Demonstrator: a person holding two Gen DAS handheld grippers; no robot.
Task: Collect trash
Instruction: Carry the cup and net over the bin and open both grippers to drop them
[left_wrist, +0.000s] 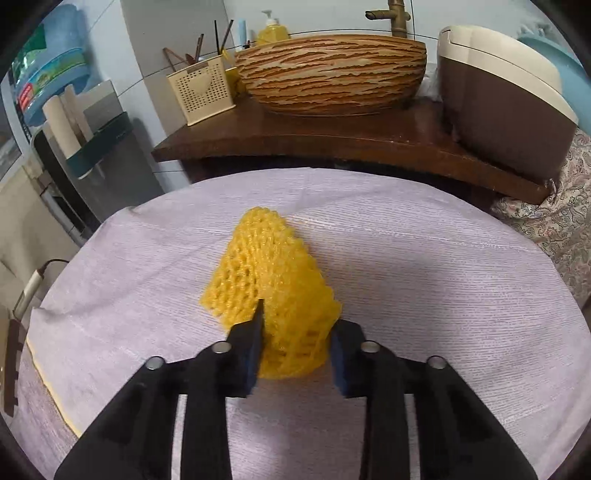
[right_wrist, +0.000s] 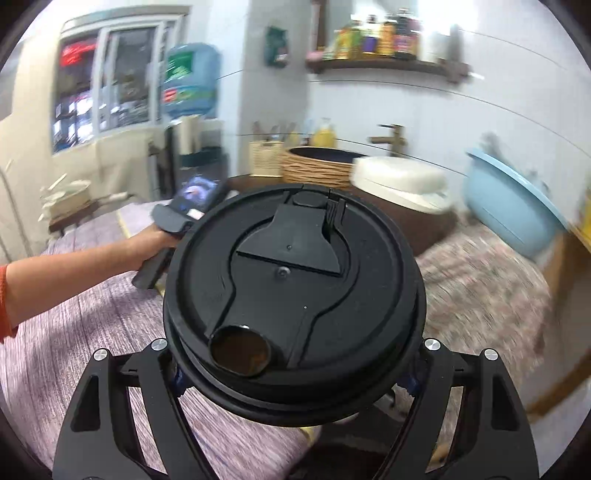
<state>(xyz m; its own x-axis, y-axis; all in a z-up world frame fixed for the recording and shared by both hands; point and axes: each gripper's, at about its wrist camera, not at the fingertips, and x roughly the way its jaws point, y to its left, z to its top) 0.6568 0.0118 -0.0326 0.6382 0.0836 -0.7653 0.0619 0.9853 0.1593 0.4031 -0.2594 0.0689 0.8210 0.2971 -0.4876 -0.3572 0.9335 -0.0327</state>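
Between the left tool (left_wrist: 295, 332), unlabelled yellow foam net (left_wrist: 269, 280).

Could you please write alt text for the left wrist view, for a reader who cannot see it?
The left gripper is closed on the near end of a yellow foam fruit net lying on a lilac tablecloth. Behind stand a striped basin and rice cooker.

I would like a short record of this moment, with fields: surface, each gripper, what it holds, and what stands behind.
surface: lilac cloth over the table
left gripper: jaws on both sides of the yellow foam net, pads pressing its near end
right gripper: closed on a cup, only its black lid visible
lid state: drinking hole open
behind: striped basin, rice cooker, brown counter
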